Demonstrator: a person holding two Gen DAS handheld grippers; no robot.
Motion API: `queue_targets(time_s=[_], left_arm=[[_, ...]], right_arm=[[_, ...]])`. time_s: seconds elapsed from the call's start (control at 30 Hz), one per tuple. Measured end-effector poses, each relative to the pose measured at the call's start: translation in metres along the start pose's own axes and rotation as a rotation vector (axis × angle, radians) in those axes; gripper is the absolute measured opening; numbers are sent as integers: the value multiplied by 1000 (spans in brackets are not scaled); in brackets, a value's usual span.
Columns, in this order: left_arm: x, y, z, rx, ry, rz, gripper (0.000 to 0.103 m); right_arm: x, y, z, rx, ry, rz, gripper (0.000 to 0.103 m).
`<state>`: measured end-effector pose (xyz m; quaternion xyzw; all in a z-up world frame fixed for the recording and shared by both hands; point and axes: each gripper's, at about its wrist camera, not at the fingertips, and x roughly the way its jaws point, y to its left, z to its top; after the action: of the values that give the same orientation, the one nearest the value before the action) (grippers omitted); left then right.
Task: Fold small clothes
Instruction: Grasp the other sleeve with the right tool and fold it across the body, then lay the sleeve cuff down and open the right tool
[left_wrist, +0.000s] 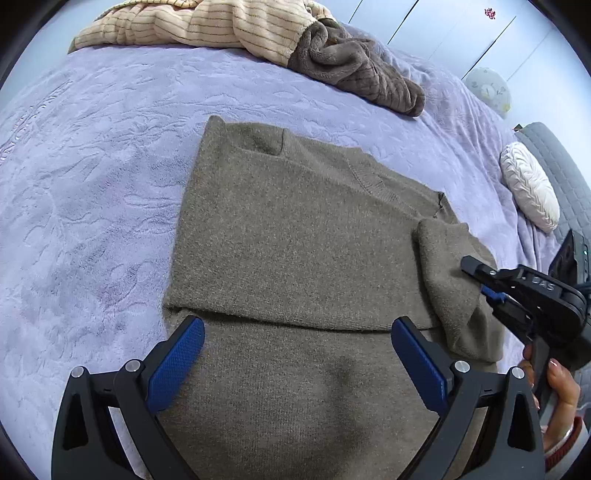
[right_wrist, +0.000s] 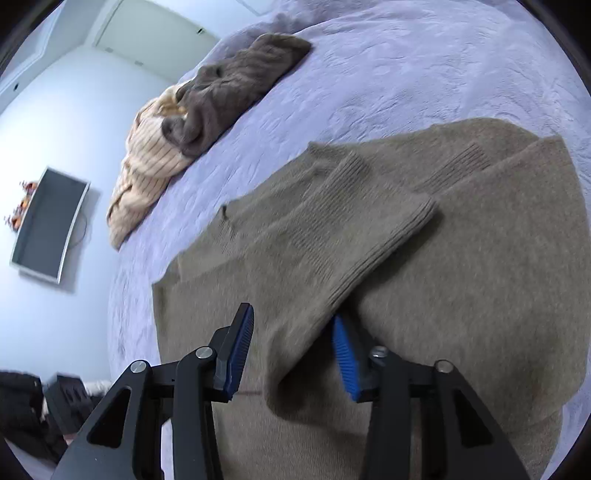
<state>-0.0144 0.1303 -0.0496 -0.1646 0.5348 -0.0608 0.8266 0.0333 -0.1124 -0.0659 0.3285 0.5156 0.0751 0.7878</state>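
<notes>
An olive-grey knit sweater (left_wrist: 295, 236) lies flat on the lilac bed cover (left_wrist: 92, 184), one side folded in. My left gripper (left_wrist: 295, 339) is open and empty, hovering over the sweater's lower part. My right gripper (right_wrist: 295, 347) is open around the sweater's sleeve (right_wrist: 332, 236), which lies folded across the body; one blue pad (right_wrist: 345, 358) sits under the sleeve edge. In the left wrist view the right gripper (left_wrist: 480, 284) touches the sleeve (left_wrist: 450, 280) at the sweater's right side.
A heap of cream striped cloth (left_wrist: 207, 26) and brown fleece cloth (left_wrist: 362, 70) lies at the far side of the bed. A white round cushion (left_wrist: 528, 184) sits at the right. A wall screen (right_wrist: 48, 229) shows in the right wrist view.
</notes>
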Motion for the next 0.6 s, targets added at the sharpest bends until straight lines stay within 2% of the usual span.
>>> queue_targets(time_s=[0.03, 0.07, 0.23, 0.3, 0.4, 0.47, 0.53, 0.6], left_arm=[[-2, 3, 0, -1, -3, -2, 101], [-5, 6, 1, -5, -9, 0, 101], [-10, 24, -1, -36, -15, 38, 101], [-11, 32, -3, -61, -7, 41, 101], [-11, 39, -5, -84, 2, 30, 101], [-8, 37, -5, -78, 7, 22, 101], [-6, 32, -6, -61, 15, 9, 101], [-3, 24, -5, -41, 24, -10, 101]], right_arm=[[2, 6, 3, -24, -7, -16, 12], [4, 13, 4, -63, -10, -27, 12], [24, 83, -17, -447, 33, -73, 11], [36, 105, -35, -580, 86, -74, 11], [58, 120, -59, -703, 198, -95, 13], [65, 121, -71, -748, 235, -139, 18], [58, 115, -74, -723, 221, -136, 24], [47, 104, -69, -642, 222, -105, 49]])
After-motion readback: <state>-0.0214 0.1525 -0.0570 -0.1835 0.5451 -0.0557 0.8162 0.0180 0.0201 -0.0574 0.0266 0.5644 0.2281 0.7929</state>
